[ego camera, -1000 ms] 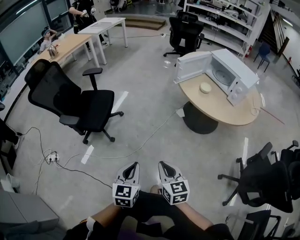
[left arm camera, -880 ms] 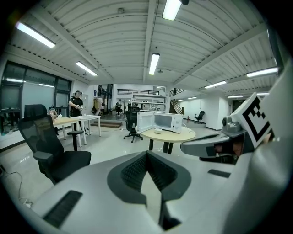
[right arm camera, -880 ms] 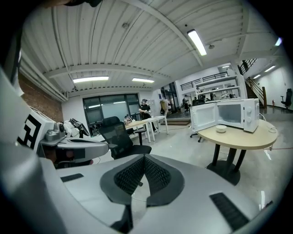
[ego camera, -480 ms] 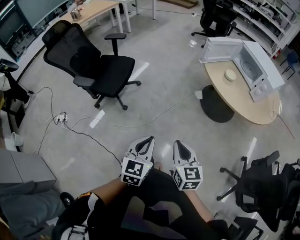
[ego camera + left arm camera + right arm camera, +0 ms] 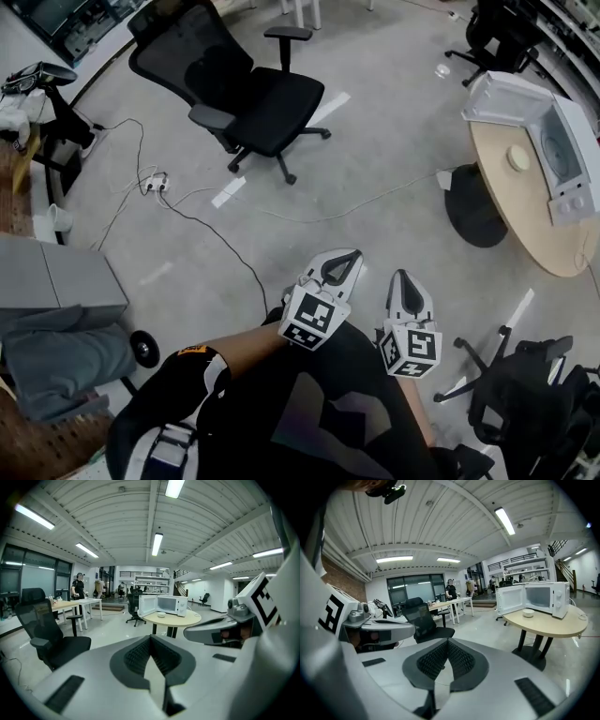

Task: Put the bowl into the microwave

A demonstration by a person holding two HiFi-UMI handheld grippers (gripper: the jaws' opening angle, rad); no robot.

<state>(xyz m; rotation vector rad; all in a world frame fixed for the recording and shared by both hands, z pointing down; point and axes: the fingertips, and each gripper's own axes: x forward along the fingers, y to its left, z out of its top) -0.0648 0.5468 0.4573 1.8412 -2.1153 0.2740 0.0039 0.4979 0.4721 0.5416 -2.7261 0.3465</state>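
One bowl (image 5: 517, 157) sits on the one round table (image 5: 530, 234) at the upper right of the head view, just before the single open microwave (image 5: 572, 155). I judge this the approach step: next I must walk closer. At lower centre, left tongs (image 5: 345, 261) and right tongs (image 5: 403, 279) are both closed, holding nothing.

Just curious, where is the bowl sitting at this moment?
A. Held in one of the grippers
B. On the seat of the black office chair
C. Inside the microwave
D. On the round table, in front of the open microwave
D: the bowl rests on the round table just outside the microwave, whose door stands open.
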